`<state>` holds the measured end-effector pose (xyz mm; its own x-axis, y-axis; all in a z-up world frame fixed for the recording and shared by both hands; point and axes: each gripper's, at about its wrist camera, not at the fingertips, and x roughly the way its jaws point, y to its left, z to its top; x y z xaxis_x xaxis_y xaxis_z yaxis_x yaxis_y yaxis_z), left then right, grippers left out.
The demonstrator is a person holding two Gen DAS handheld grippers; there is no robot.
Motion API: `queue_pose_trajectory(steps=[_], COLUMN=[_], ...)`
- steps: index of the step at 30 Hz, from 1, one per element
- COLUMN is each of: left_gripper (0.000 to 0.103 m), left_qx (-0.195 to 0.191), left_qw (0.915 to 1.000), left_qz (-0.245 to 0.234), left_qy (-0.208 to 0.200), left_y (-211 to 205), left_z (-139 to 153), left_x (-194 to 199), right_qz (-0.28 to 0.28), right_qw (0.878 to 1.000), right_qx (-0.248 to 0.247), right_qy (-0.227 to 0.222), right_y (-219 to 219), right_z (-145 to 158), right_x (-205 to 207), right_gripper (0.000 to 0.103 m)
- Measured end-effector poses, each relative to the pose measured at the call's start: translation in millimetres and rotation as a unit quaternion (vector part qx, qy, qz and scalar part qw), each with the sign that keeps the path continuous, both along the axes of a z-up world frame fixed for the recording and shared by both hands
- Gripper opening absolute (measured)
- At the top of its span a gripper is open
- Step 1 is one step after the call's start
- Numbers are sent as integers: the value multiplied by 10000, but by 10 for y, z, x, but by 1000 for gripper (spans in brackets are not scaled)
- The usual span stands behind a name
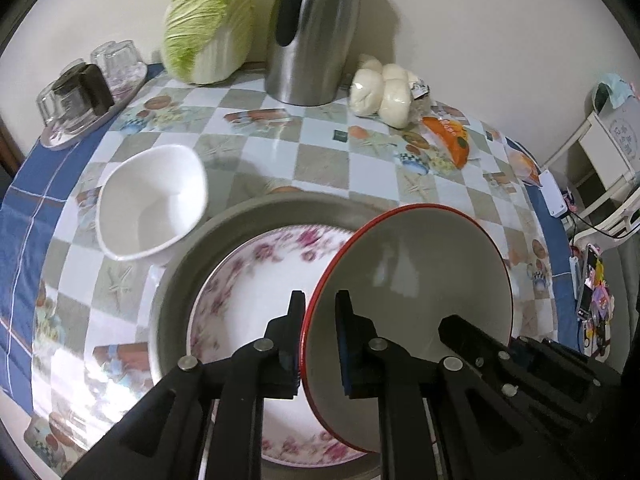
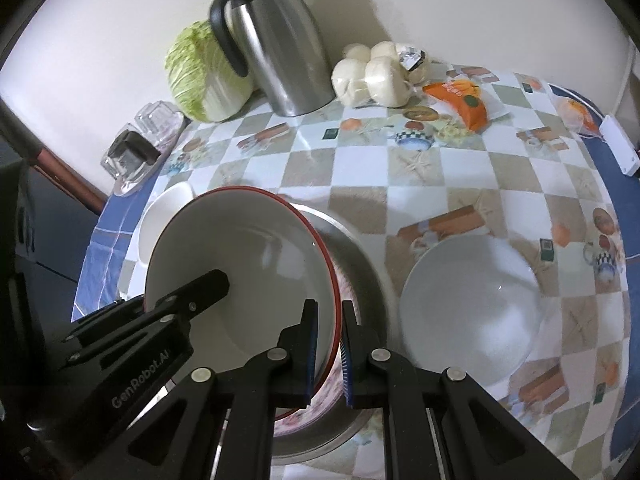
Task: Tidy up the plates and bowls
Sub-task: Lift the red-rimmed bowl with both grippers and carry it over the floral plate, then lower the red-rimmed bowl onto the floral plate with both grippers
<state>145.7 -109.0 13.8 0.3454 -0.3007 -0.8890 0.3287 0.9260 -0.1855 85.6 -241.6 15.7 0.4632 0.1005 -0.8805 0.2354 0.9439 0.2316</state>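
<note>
Red-rimmed bowl (image 1: 420, 264) hung clamped by both tools, left (image 1: 318, 340) and right (image 2: 330, 344), seemingly for stacking on the floral plate (image 1: 240, 280).

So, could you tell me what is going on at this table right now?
A person is tidying dishes with two handheld grippers. The left gripper and the right gripper each pinch opposite rims of a red-rimmed bowl, holding it over a floral plate that sits in a grey plate. A white square bowl and a round white bowl wait on the tablecloth.
</note>
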Motion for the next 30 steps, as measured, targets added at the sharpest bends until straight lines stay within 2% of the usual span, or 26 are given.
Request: queue_pose_trajectory(steps=[3,10,16,22,30], left_gripper=[17,17,17,17,17], left_qx=[15,30,-56,-62,-223], left_qw=[10000,9999,9999,9998,9995], left_qz=[47,67,40,78,185], left_qy=[-76,-153,-78,-168,-135], left_y=[85,221,229,271,402], left_z=[-15,-71,-109,-63,-67], left_x=[-63,-162,-172,-199,-146], right_qz=[25,-135,-327,-442,-387], right_qw=[10000,9997,9992,9982,9978], right_qx=[-79,116,138,285,387], right_qy=[-46,-186,-175,-271,-375], right_y=[139,264,260,266,332], right_z=[-33,-134,-155,-158,-171], right_x=[-71,-212,-239,-277,-229], right_gripper=[13,13,13,13,13])
